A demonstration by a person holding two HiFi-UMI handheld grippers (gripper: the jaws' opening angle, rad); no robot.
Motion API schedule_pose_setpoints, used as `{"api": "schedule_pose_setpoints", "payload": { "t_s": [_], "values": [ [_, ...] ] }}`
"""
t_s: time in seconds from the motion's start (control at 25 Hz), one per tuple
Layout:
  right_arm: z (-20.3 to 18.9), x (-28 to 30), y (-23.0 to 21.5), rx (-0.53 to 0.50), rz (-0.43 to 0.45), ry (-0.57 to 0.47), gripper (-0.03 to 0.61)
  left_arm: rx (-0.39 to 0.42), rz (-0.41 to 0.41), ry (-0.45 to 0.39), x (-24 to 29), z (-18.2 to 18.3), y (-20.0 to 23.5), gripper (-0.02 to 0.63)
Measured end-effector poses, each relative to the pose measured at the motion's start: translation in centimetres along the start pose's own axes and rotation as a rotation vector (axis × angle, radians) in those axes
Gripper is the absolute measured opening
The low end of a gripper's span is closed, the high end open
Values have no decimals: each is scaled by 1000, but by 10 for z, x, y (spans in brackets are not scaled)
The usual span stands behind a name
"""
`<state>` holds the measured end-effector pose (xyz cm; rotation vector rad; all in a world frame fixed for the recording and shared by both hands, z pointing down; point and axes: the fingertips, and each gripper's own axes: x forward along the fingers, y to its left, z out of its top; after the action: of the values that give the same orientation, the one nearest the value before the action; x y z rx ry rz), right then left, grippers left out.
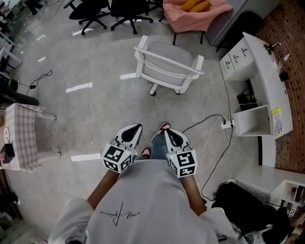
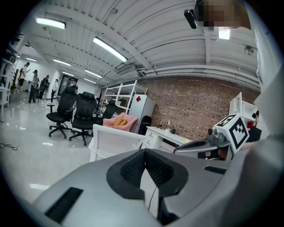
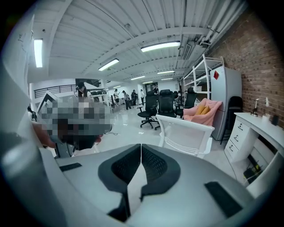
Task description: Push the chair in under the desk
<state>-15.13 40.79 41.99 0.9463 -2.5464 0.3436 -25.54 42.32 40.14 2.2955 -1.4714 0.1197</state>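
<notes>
A white office chair (image 1: 167,66) with a grey seat stands on the floor, its back toward me, well away from the white desk (image 1: 265,71) along the brick wall at the right. The chair shows in the left gripper view (image 2: 113,141) and the right gripper view (image 3: 186,135) too. My left gripper (image 1: 134,130) and right gripper (image 1: 169,134) are held close to my body, pointing at the chair, about a stride short of it. Both are shut with nothing between the jaws.
A power strip with cables (image 1: 227,125) lies on the floor by the desk. A pink-covered chair (image 1: 195,14) and black office chairs (image 1: 109,12) stand behind the white chair. A small checked-cloth table (image 1: 21,138) is at my left. A black bag (image 1: 243,202) lies at my right.
</notes>
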Motion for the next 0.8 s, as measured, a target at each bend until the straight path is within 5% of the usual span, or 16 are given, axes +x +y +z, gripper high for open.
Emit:
{"api": "schedule_pose_setpoints", "payload": {
  "t_s": [0.8],
  "values": [
    [50,88,-149,59,49,9,28,64,21,73,169,71,38,3]
  ]
}}
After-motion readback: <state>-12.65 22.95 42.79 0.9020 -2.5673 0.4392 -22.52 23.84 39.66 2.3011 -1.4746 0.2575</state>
